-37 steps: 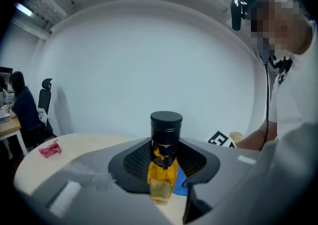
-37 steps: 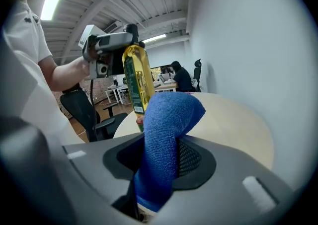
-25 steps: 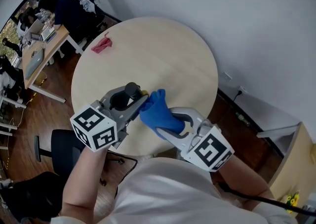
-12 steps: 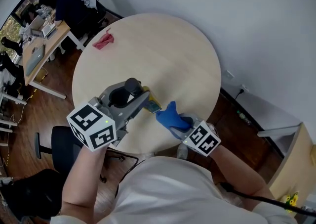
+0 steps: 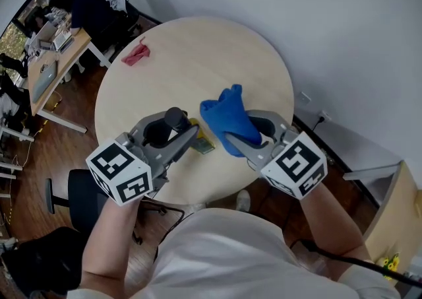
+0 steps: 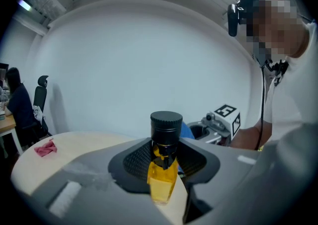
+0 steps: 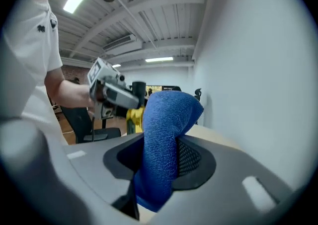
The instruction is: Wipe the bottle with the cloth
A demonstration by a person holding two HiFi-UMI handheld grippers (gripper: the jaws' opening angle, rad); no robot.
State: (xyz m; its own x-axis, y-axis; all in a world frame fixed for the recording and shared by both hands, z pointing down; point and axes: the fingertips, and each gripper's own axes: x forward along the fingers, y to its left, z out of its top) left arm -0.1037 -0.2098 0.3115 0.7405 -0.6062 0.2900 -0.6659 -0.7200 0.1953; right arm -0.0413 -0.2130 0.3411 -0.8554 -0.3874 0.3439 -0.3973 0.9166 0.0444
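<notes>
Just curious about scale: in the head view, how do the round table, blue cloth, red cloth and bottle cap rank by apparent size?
1. round table
2. blue cloth, held nearer the camera
3. red cloth and bottle cap look alike; the cap is nearer, so unranked.

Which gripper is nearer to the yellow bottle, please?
Left. The left gripper is clamped on the bottle below its cap; the right gripper, holding the blue cloth, is off to its right, apart.
</notes>
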